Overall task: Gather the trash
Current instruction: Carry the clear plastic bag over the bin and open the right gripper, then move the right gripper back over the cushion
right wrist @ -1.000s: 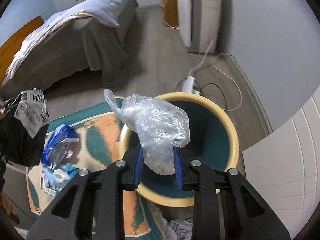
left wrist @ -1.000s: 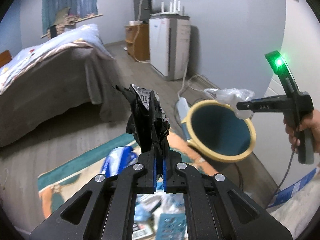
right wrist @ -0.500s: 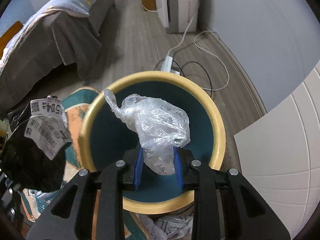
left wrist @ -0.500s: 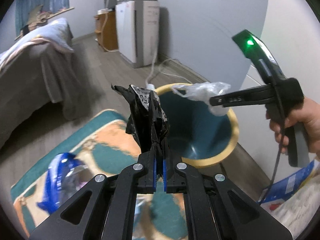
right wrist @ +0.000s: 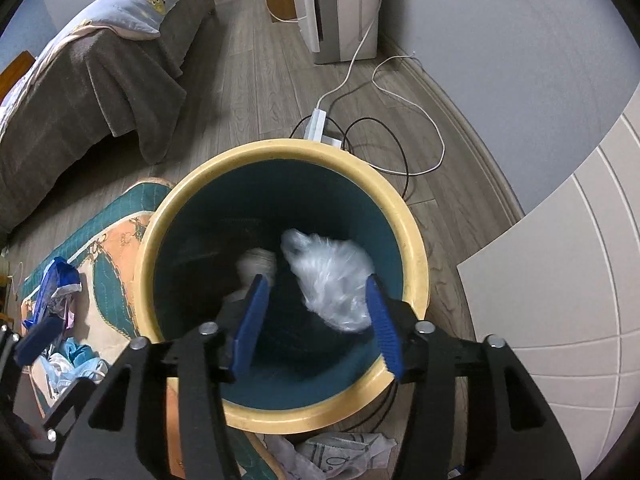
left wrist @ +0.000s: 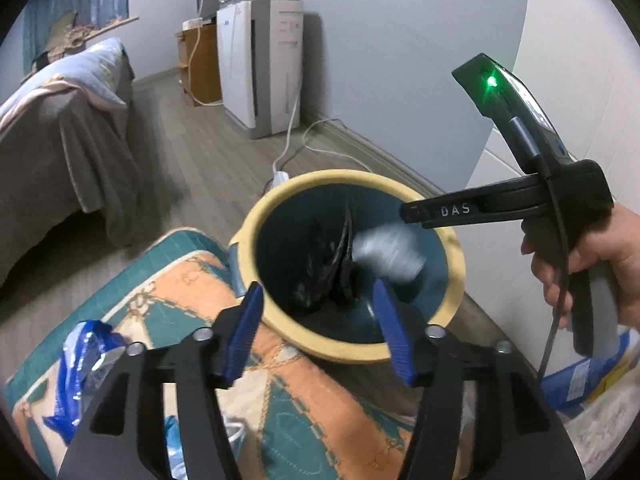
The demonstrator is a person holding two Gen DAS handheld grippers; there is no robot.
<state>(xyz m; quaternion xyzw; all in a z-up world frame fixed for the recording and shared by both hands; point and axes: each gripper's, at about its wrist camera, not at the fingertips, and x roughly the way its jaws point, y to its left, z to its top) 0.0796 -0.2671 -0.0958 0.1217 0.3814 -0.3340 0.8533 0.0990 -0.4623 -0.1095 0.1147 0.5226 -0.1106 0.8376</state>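
A round bin with a yellow rim (left wrist: 340, 354) (right wrist: 280, 148) and dark teal inside stands on the floor below both grippers. My left gripper (left wrist: 318, 296) hangs over its near edge, jaws opening, nothing between them. A crumpled black wrapper (left wrist: 332, 264) (right wrist: 256, 264) is loose inside the bin, blurred. My right gripper (right wrist: 316, 284) (left wrist: 404, 213) is above the bin mouth, jaws opening. The clear plastic bag (right wrist: 332, 276) (left wrist: 386, 254) shows blurred between its pads but below them, and they do not press it. A hand (left wrist: 592, 264) holds the right gripper.
A patterned teal and orange rug (left wrist: 312, 412) lies beside the bin, with a blue wrapper (left wrist: 84, 356) (right wrist: 56, 288) and other litter on it. A power strip (right wrist: 320, 124) and cables lie behind the bin. There is a bed (right wrist: 80, 68) on the left and white cabinet panels (right wrist: 560, 280) on the right.
Both grippers came down over the bin and their jaws spread. The black wrapper left the left jaws and the clear bag left the right jaws; both are now inside the bin.
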